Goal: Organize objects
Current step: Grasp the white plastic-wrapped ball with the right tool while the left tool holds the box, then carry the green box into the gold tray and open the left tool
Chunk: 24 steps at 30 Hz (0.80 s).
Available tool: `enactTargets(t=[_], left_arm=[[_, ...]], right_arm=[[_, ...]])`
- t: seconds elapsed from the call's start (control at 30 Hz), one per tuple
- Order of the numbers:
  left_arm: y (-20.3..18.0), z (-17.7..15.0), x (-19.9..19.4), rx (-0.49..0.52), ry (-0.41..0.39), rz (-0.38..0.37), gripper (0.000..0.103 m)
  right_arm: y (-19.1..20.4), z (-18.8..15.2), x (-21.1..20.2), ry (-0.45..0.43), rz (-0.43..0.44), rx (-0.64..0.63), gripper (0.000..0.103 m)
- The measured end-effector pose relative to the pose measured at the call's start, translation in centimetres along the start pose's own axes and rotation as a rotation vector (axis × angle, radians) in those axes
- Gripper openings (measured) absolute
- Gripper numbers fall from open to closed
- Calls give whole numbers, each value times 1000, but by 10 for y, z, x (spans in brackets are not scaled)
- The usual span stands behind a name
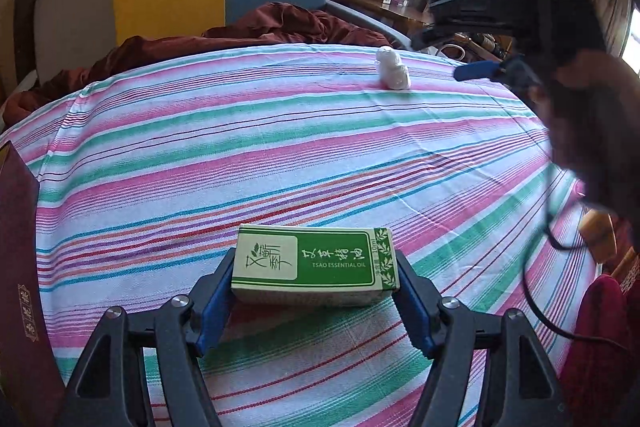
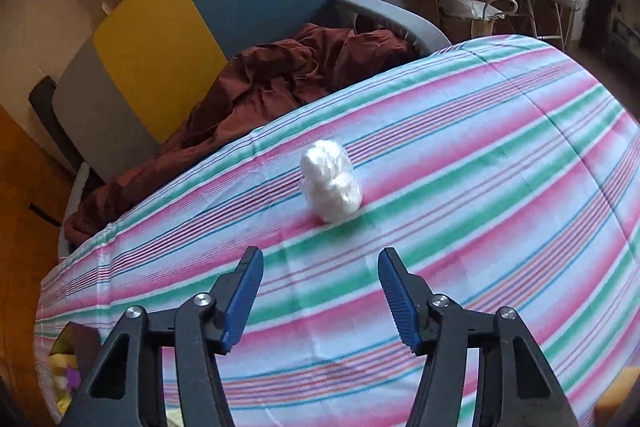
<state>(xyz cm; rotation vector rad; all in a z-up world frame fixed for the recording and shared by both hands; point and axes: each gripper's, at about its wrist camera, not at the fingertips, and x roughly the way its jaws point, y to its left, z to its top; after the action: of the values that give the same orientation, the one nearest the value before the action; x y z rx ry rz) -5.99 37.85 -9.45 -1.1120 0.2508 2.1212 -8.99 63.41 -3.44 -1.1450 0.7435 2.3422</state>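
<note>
Left gripper (image 1: 316, 279) pinching green oil box (image 1: 314, 263), mid-carry; right gripper (image 2: 320, 271) spread, empty, must reach forward, straddle white wad (image 2: 331, 187).

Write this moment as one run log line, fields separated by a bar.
left tongs: shut on green box | right tongs: open, short of white cotton wad | surface: striped cloth

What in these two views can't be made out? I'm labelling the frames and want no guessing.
- Left wrist view: right gripper blurred, jaws unreadable.
- Left wrist view: dark red box cut by left edge.
- Left wrist view: green box, underside hidden.
- Right wrist view: white wad blurred, material unclear.
</note>
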Motion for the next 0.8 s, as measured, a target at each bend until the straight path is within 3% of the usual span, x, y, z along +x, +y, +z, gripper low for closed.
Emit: enactTargets(t=[0.33, 0.43, 0.67, 0.8], left_arm=[[4, 0, 0, -23, -2, -26, 73], [5, 0, 0, -28, -5, -31, 73], [3, -1, 0, -23, -13, -23, 73], [1, 0, 0, -18, -17, -18, 73]], right_arm=[[4, 45, 78, 26, -100, 12, 61], [7, 46, 91, 64, -119, -23, 37], [32, 2, 54, 109, -81, -232, 36], [31, -38, 22, 165, -34, -259, 36]])
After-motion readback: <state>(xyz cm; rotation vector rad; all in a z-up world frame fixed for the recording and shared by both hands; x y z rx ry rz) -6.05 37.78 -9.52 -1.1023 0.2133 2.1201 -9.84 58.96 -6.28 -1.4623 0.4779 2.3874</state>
